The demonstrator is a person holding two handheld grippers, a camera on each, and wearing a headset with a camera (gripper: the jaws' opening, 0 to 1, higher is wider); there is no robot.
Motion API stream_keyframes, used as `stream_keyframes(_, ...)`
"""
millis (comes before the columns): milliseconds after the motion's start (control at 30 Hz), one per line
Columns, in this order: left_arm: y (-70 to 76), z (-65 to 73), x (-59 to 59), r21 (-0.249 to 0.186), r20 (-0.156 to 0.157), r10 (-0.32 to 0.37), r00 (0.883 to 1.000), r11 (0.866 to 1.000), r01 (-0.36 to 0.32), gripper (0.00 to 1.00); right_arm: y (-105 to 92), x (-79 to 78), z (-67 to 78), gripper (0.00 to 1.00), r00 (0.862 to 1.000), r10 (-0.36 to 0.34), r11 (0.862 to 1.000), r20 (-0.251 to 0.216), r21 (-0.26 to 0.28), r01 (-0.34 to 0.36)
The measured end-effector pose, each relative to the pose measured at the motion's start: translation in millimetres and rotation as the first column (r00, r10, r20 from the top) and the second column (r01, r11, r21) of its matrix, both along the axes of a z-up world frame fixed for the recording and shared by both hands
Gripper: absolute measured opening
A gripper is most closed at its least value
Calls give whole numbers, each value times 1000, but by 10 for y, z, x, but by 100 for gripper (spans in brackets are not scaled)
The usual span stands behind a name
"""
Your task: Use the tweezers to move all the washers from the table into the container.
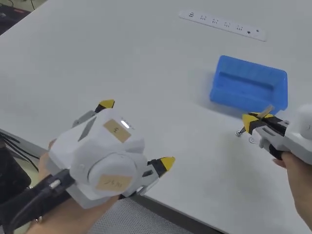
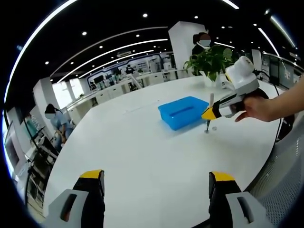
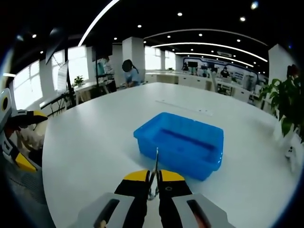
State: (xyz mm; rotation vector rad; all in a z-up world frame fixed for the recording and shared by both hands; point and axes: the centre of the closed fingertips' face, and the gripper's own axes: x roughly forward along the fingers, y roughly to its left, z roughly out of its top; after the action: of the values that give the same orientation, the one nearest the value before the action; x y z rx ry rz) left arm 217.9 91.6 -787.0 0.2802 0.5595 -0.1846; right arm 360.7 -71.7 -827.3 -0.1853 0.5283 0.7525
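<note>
My right gripper (image 1: 251,123) is shut on metal tweezers (image 1: 242,130), whose tip points down at the table just in front of the blue container (image 1: 249,84). A small washer (image 1: 251,140) lies on the table beside the tip. In the right gripper view the tweezers (image 3: 155,166) stick out between the closed jaws of the gripper (image 3: 153,178) toward the container (image 3: 183,142). My left gripper (image 1: 136,133) is open and holds nothing, near the table's front edge. The left gripper view shows its spread jaws (image 2: 156,176), the right gripper (image 2: 232,102), the tweezers (image 2: 209,116) and the washer (image 2: 214,128).
A white power strip (image 1: 222,24) lies at the far side of the white table (image 1: 146,73). A potted plant (image 2: 211,61) stands beyond the container. People sit at other desks in the background.
</note>
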Motion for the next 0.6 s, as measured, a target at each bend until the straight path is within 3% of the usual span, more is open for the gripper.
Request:
stream_keyframes(333, 19, -5, 5, 5, -1, 5, 1000, 1000, -5, 93, -26, 38, -16, 2, 1000, -17, 1000, -12, 8, 17)
stream_keyframes(600, 26, -1, 15, 5, 1, 7, 1000, 1000, -7, 93, -30, 92, -19, 2, 997, -34, 998, -69, 43, 37)
